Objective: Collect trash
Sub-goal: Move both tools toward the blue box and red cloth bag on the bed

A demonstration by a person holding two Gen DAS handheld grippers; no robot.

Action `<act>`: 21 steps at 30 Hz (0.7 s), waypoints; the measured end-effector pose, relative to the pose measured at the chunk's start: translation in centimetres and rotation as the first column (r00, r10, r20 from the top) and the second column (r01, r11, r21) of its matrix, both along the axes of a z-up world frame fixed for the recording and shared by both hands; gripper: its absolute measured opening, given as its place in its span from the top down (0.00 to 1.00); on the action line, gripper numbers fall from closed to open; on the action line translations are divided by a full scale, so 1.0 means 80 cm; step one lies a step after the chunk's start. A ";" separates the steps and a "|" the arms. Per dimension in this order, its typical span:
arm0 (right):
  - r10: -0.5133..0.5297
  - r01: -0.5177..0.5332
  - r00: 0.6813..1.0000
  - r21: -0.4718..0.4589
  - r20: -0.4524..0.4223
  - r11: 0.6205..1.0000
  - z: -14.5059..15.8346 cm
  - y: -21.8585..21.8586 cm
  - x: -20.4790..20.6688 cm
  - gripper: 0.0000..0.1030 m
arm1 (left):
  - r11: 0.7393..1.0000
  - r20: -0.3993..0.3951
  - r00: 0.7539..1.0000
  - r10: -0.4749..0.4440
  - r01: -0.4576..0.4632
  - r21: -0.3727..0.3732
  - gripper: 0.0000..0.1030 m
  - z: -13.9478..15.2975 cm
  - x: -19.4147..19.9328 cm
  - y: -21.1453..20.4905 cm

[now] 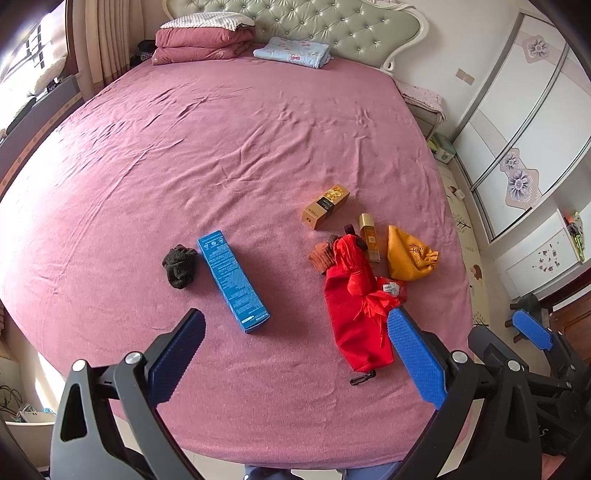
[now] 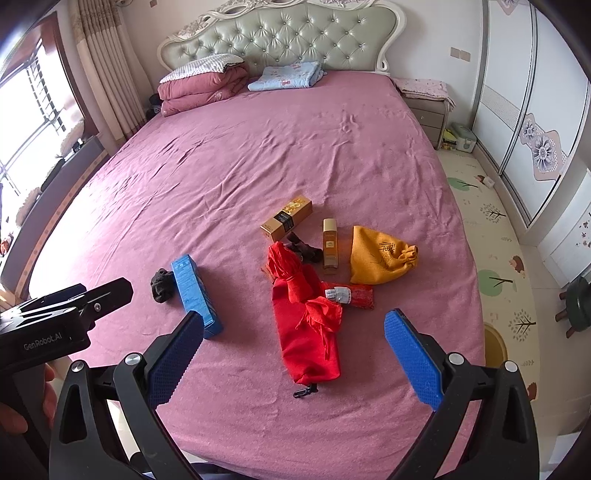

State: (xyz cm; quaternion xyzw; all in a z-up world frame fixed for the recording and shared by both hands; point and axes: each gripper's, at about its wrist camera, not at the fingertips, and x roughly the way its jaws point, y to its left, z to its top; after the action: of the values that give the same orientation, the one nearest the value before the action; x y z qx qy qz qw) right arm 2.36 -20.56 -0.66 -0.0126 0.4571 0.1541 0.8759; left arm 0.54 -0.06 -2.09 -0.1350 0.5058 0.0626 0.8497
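Trash lies on the near part of a big pink bed (image 1: 240, 147): a long blue box (image 1: 232, 280) sits left of the middle, with a dark sock (image 1: 180, 266) touching its far left side. To the right lies a red bag (image 1: 356, 314) with a black clip (image 1: 362, 378) at its near end. Just past the bag are a gold box (image 1: 325, 206), a small gold bottle (image 1: 369, 237), a brown sock (image 1: 322, 256) and a yellow pouch (image 1: 409, 254), all close together. Folded blankets (image 1: 201, 40) sit far away by the headboard (image 1: 314, 26). The left gripper (image 1: 295, 345) hangs over the near edge, wide open, holding nothing. The right gripper (image 2: 293, 347) is also wide open and holds nothing, with the red bag lying between its blue fingers (image 2: 412, 354).
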 end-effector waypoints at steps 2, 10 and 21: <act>0.008 -0.008 1.000 0.000 -0.005 1.000 -0.002 0.002 0.001 0.08 | 1.000 0.005 1.000 0.001 -0.001 0.001 0.04 -0.003 0.000 -0.001; 0.027 -0.027 0.999 0.003 -0.044 1.000 -0.017 0.012 0.012 0.08 | 0.998 -0.045 0.998 0.050 -0.051 -0.031 0.04 -0.019 0.005 0.014; 0.073 -0.074 0.992 -0.005 -0.105 0.997 -0.050 0.036 0.038 0.09 | 0.986 -0.162 0.977 0.140 -0.152 -0.065 0.04 -0.068 0.019 0.039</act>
State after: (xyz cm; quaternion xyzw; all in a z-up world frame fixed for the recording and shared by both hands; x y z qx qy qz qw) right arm 5.38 -17.66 -4.67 -0.0251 0.5025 0.1849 0.8442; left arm 2.06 3.08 -7.49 -0.1993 0.5618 0.1158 0.7945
